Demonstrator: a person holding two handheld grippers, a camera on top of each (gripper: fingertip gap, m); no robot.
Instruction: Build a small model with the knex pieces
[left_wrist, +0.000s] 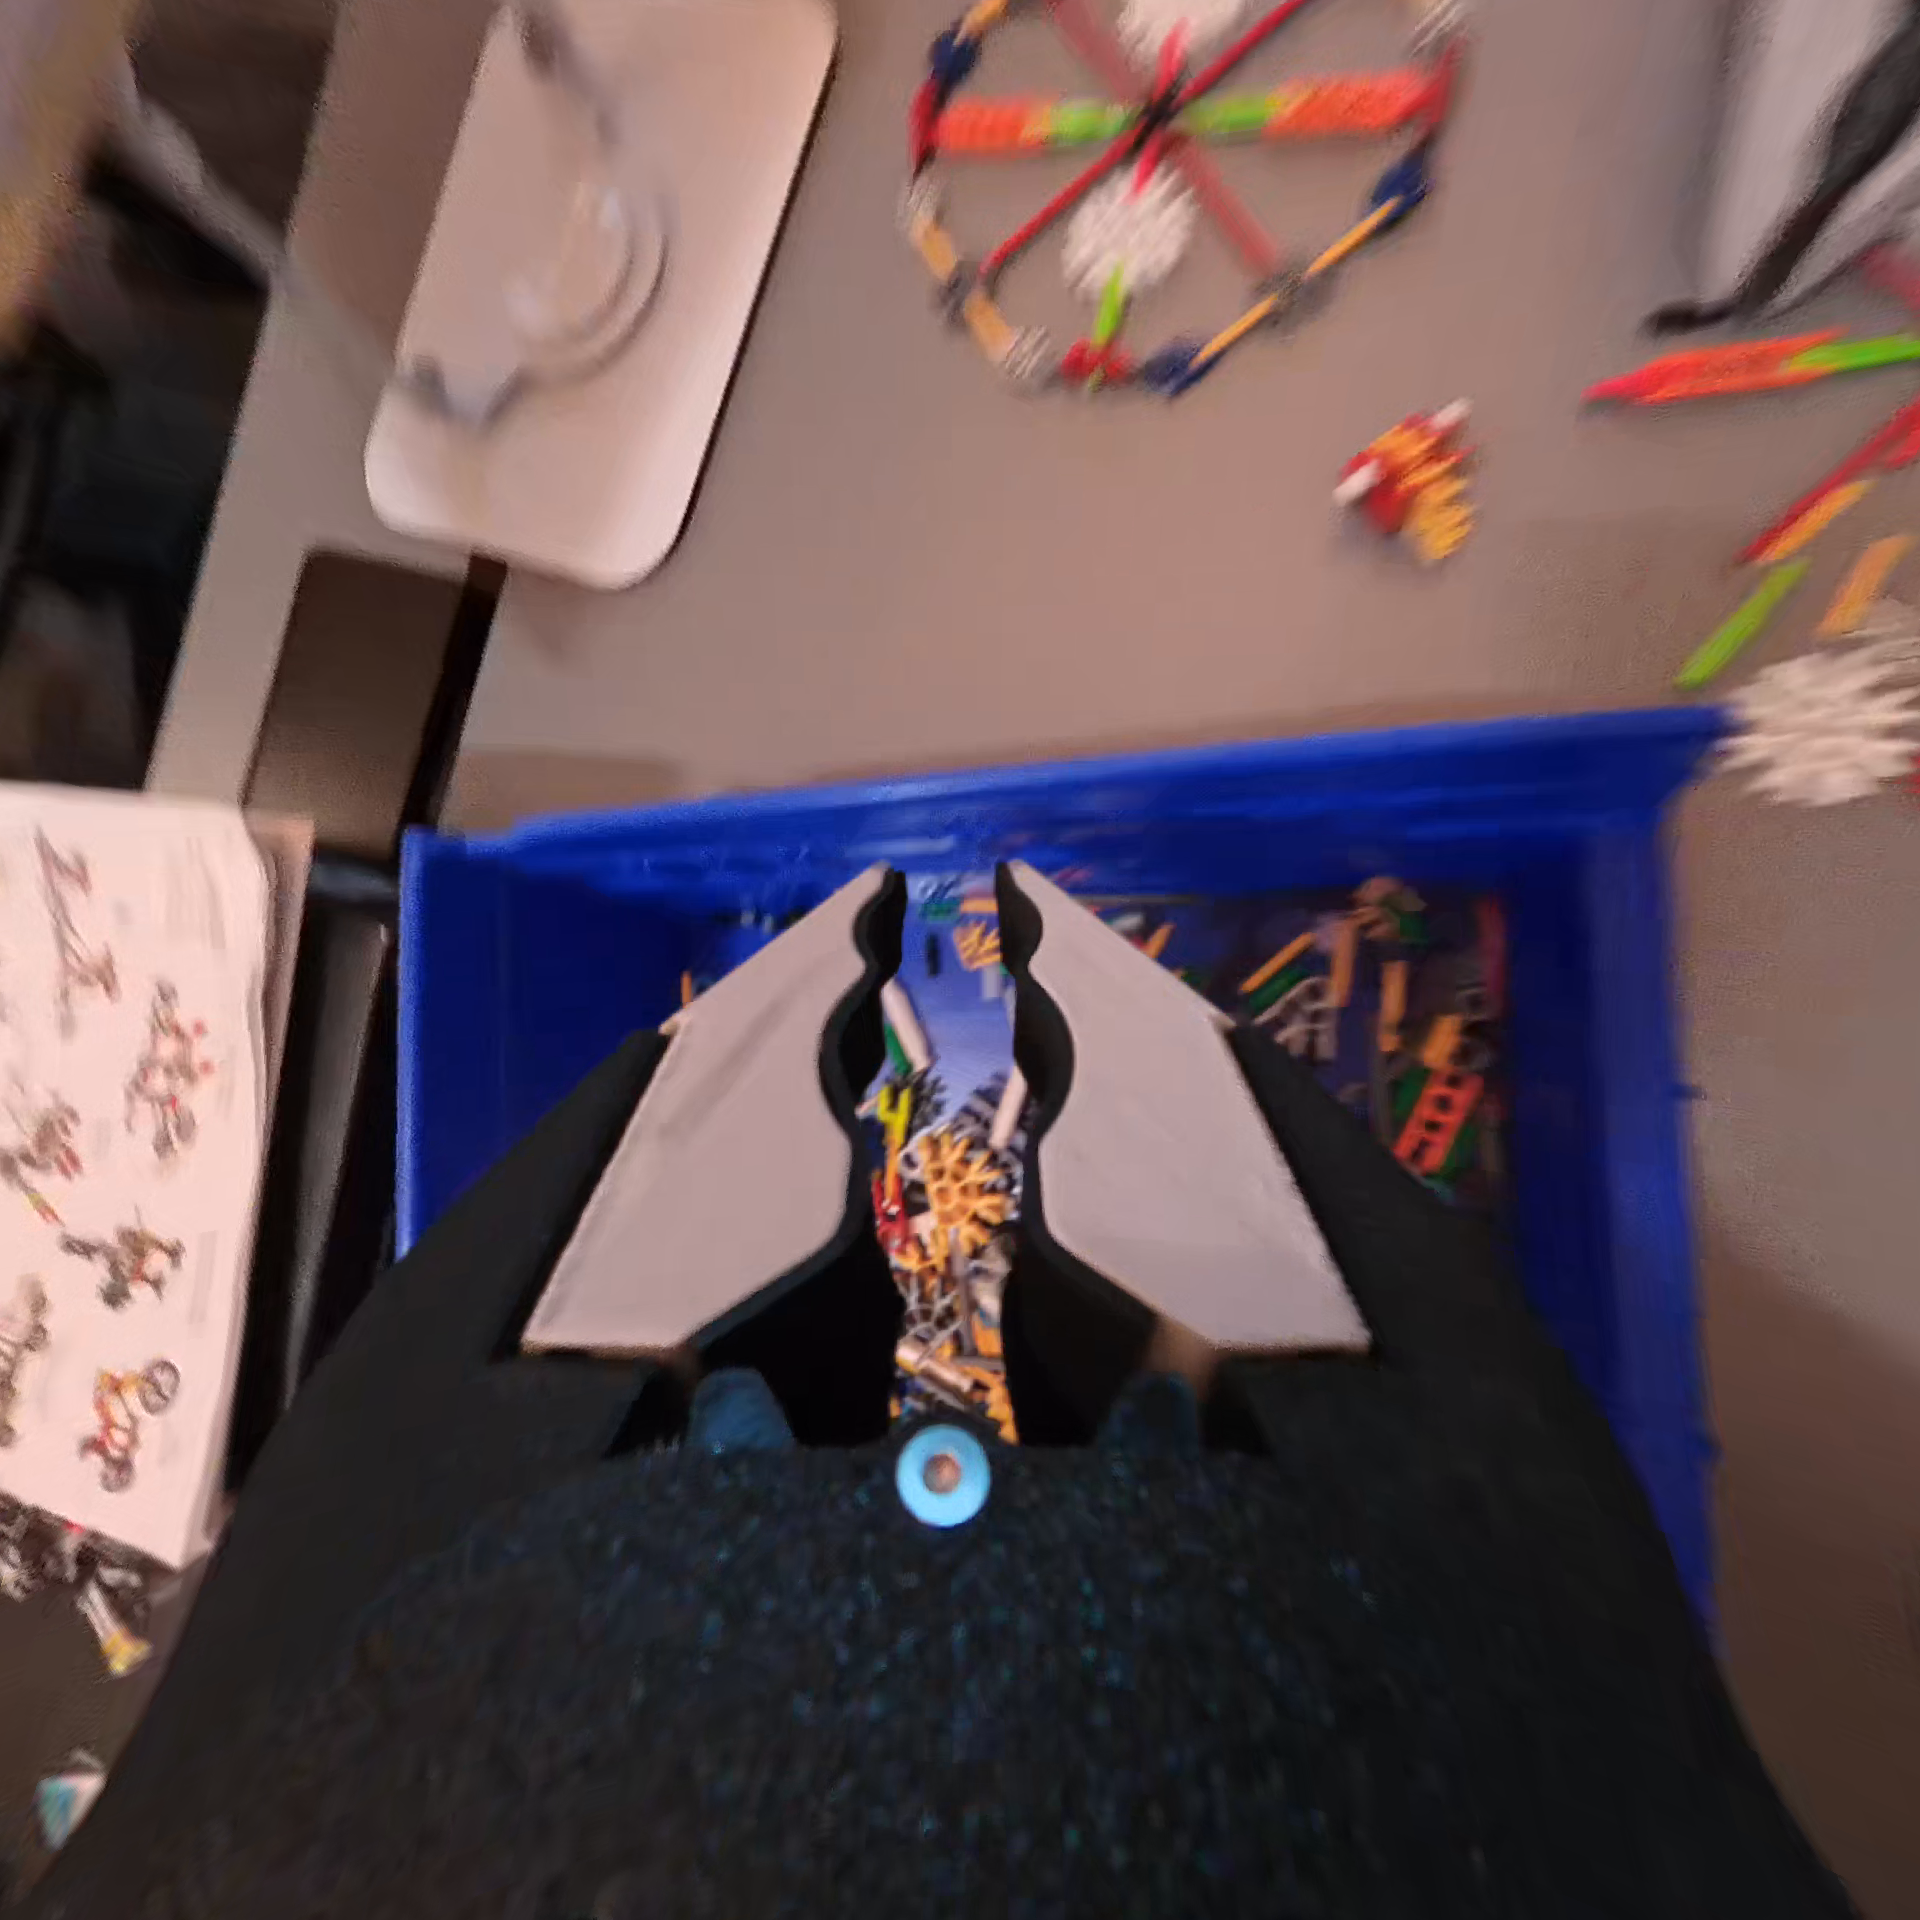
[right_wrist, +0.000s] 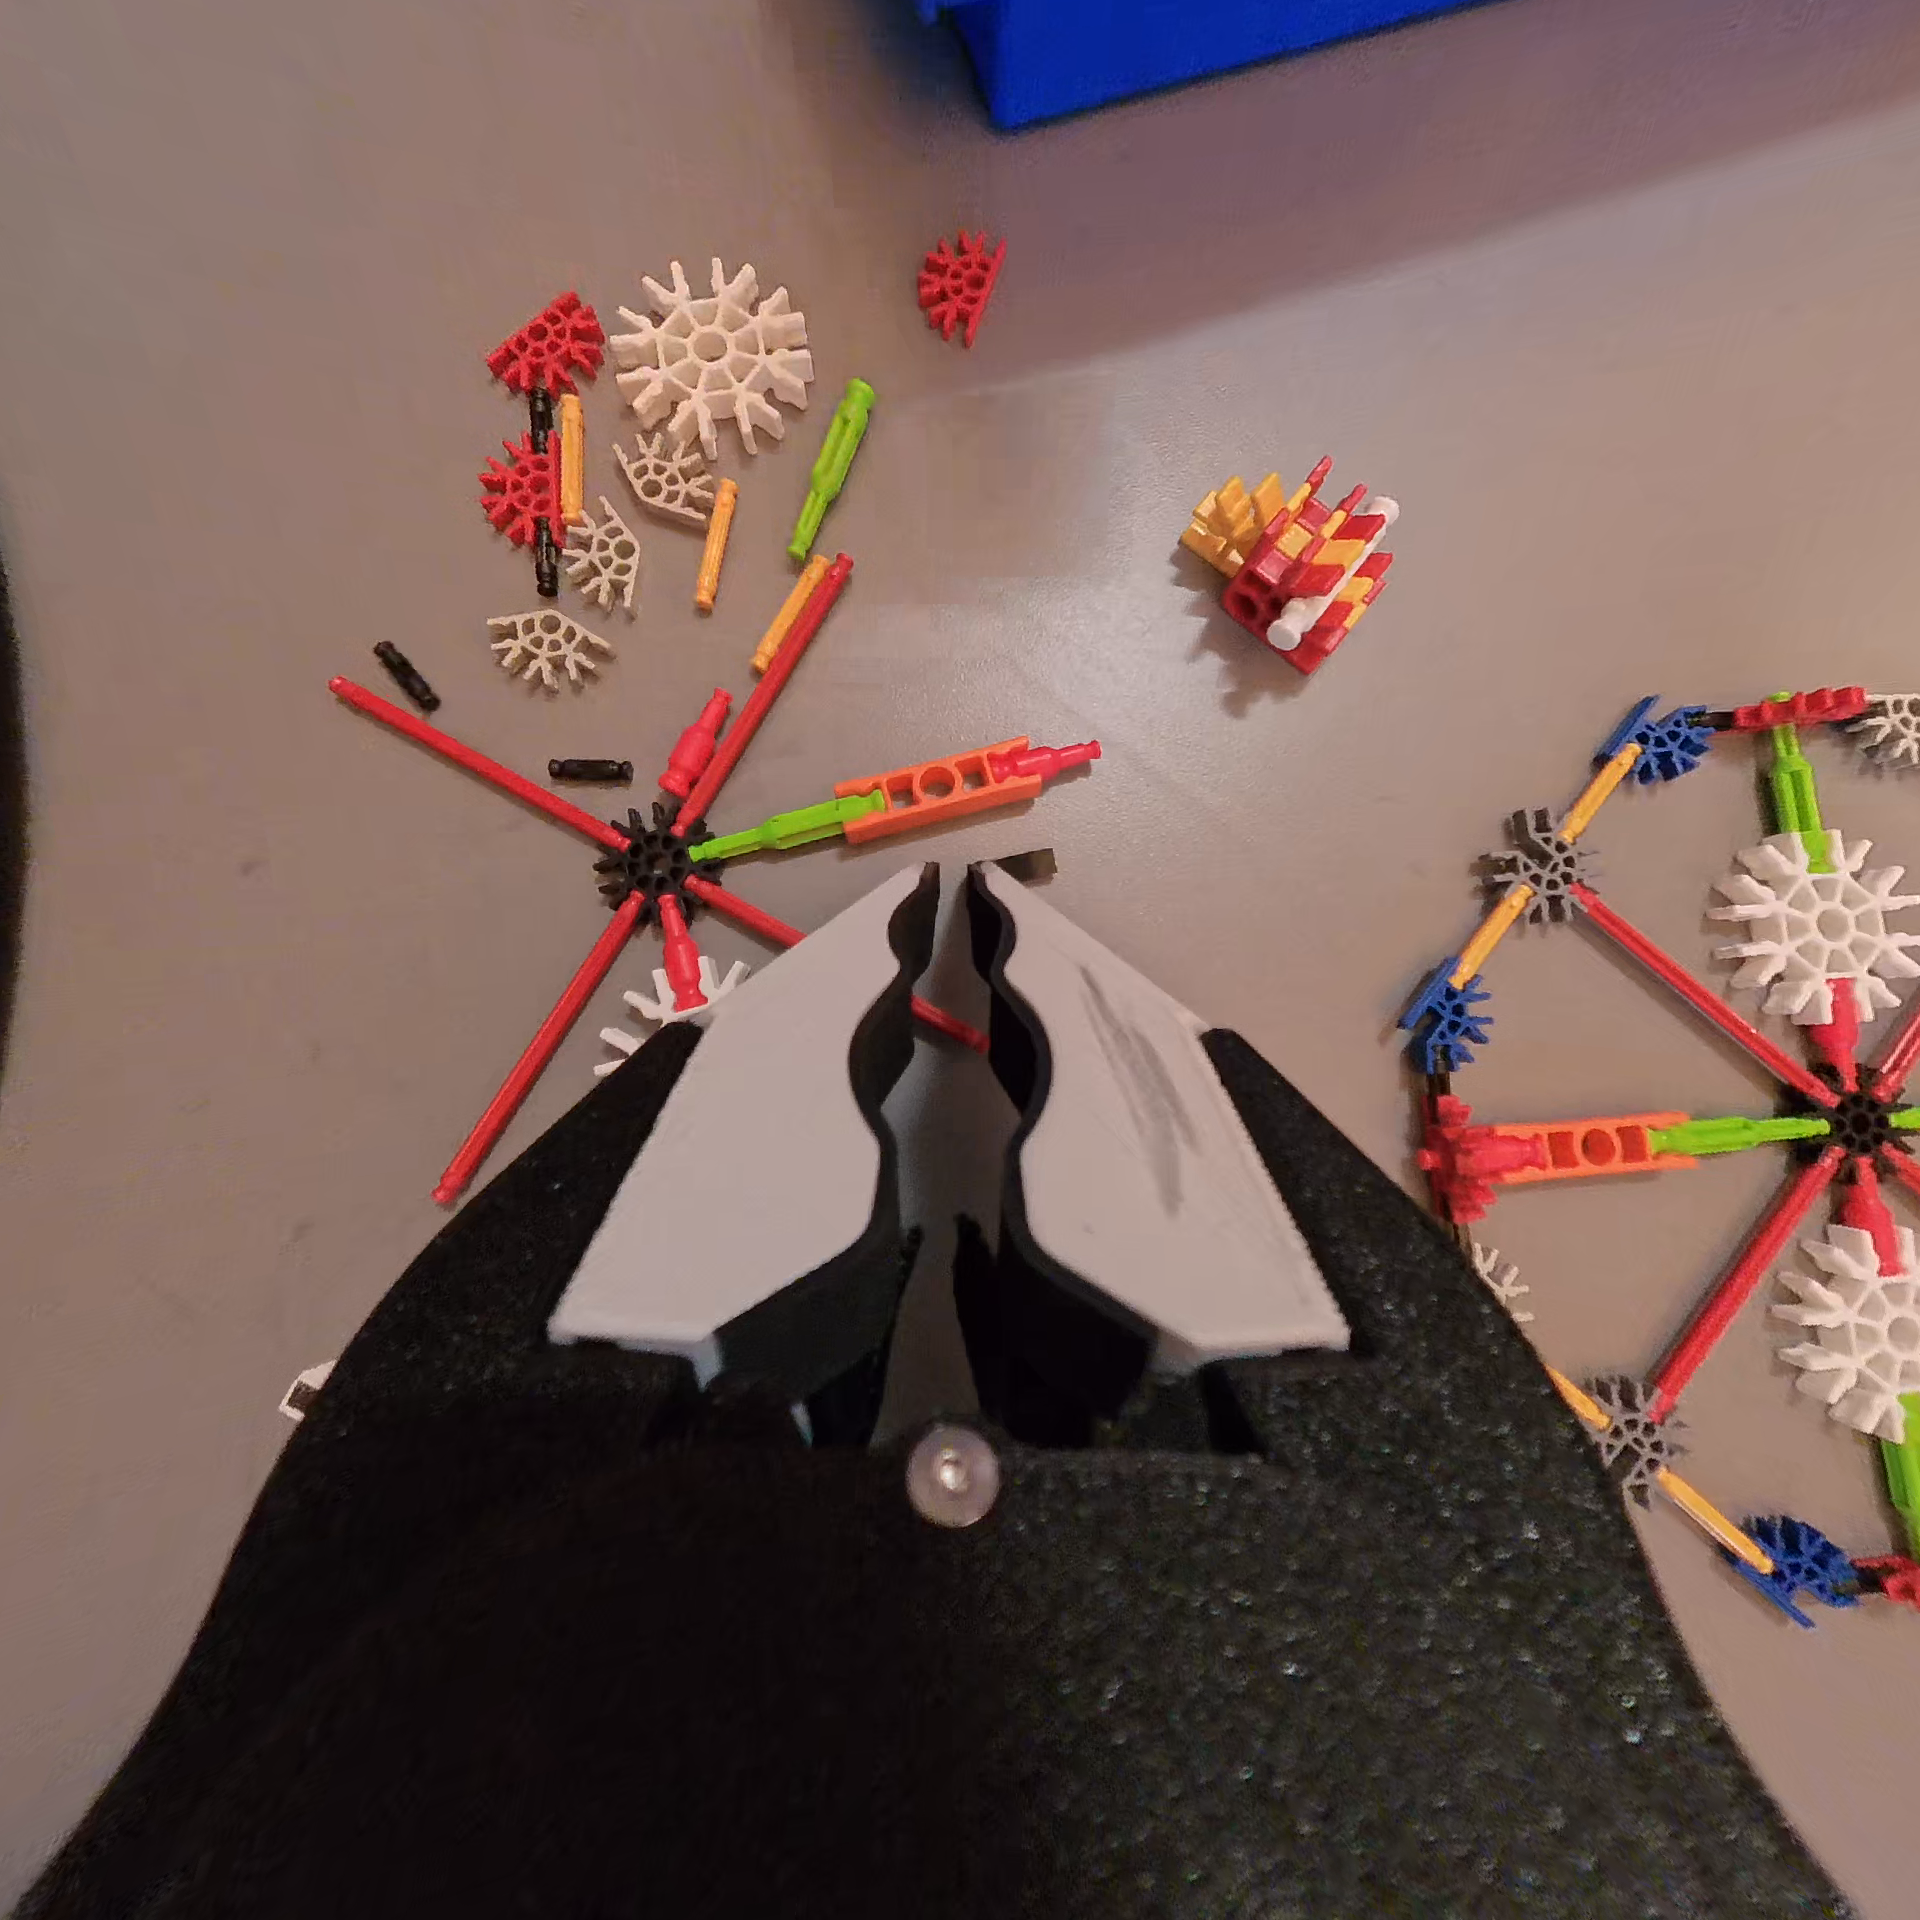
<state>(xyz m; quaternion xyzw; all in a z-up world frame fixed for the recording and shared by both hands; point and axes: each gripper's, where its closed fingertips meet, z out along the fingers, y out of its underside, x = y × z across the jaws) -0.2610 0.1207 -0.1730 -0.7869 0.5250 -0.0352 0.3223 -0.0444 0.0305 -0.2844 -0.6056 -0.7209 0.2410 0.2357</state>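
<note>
My left gripper is open with a narrow gap and nothing between its tips. It hangs over a blue bin that holds a heap of mixed construction-toy rods and connectors. This view is blurred. My right gripper is shut to a thin slit with nothing visible in it. It hovers over the grey table beside a black hub with red spokes and an orange-and-green arm. A small dark piece peeks out just past its right fingertip.
A built spoked wheel lies at the right and also shows in the left wrist view. Loose connectors and rods, a red-yellow stack and a red connector lie scattered. A pale tray and an instruction sheet sit left. The left gripper's tips are roughly 25 centimetres from the right gripper's.
</note>
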